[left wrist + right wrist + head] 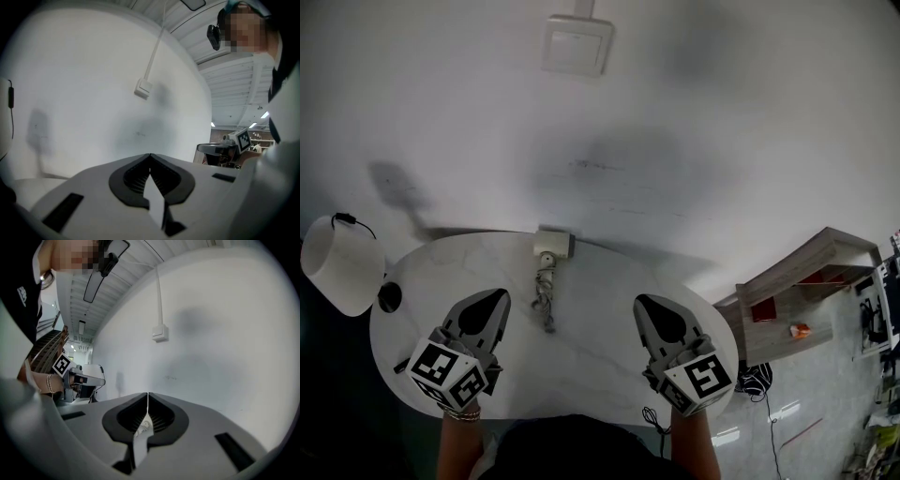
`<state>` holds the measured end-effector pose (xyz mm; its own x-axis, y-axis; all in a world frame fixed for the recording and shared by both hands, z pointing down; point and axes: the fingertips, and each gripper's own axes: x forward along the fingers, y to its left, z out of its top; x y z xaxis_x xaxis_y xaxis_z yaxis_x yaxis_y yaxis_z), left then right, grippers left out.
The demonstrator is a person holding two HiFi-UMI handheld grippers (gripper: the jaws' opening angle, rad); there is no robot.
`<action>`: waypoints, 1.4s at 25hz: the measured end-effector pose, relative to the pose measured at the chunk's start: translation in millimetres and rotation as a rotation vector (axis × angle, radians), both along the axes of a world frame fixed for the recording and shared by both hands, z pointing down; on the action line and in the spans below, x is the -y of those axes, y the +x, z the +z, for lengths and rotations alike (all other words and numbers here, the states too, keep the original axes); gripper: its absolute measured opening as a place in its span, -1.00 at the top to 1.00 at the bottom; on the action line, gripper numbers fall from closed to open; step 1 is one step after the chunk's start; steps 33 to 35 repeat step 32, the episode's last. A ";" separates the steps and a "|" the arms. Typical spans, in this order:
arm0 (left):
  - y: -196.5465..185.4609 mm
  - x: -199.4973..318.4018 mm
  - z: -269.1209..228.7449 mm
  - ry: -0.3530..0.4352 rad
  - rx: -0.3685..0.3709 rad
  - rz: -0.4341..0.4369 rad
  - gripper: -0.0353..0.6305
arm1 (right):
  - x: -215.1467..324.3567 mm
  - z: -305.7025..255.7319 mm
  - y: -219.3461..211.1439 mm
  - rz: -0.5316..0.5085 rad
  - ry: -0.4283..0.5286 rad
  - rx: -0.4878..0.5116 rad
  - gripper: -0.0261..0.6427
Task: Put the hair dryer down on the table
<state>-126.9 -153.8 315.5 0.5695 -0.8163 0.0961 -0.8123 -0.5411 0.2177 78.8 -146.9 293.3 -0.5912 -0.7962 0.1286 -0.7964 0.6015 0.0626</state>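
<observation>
Table (581, 370) — glossy marble-look, wall (722, 122) — matt

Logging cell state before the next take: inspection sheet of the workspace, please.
Surface: round white table.
Job's things: hair dryer not identifiable.
Clutter: small box at back edge; black disc and white object at left.
Grippers: left gripper and right gripper shut, empty, above table.
Cables: coiled cord from box; black cord at front edge.
Surroundings: white wall, wall switch, shelf at right.
</observation>
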 end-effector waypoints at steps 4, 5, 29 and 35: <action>-10.3 -0.1 0.6 0.003 0.015 -0.024 0.84 | -1.5 0.8 20.2 0.066 0.016 -0.059 0.86; -13.1 0.1 1.5 0.003 0.020 -0.030 0.84 | -1.1 1.4 27.9 0.089 0.017 -0.068 0.86; -18.2 1.4 -14.2 0.026 0.007 -0.030 0.84 | -4.7 -14.3 49.4 0.140 0.054 -0.079 0.87; -16.4 0.3 -10.7 0.015 0.008 -0.028 0.84 | -5.2 -8.5 52.1 0.148 0.037 -0.074 0.87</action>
